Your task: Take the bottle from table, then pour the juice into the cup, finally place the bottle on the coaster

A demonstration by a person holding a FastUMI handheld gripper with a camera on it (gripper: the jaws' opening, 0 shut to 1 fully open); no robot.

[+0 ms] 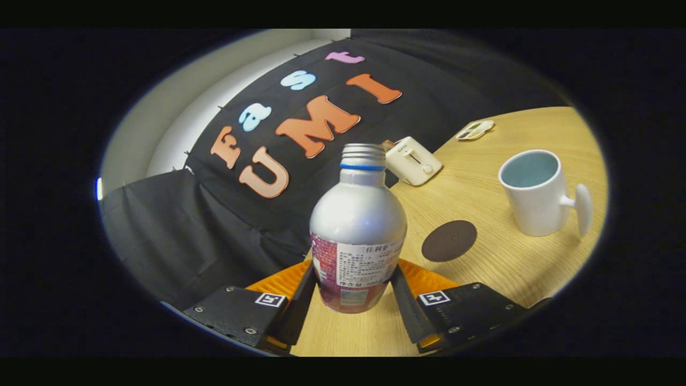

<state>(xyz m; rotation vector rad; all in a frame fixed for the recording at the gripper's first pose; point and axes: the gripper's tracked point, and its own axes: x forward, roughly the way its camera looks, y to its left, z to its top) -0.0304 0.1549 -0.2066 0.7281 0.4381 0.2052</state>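
Note:
A silver bottle (358, 225) with a red label, a blue neck ring and no cap stands upright between my two fingers. My gripper (353, 284) is shut on its lower body, one orange-backed pad pressing each side. The bottle's base seems to hang just above the wooden table (482, 268), which looks tilted. A round dark brown coaster (449, 240) lies flat on the table just ahead and to the right of the fingers. Further right beyond the coaster stands a white cup (536, 193) with a pale blue inside, its handle pointing right.
A small white toaster (414, 160) sits near the table's far edge behind the bottle. A small flat white dish (475, 130) lies further back at the far edge. The black cloth wall hangs behind and left of the table.

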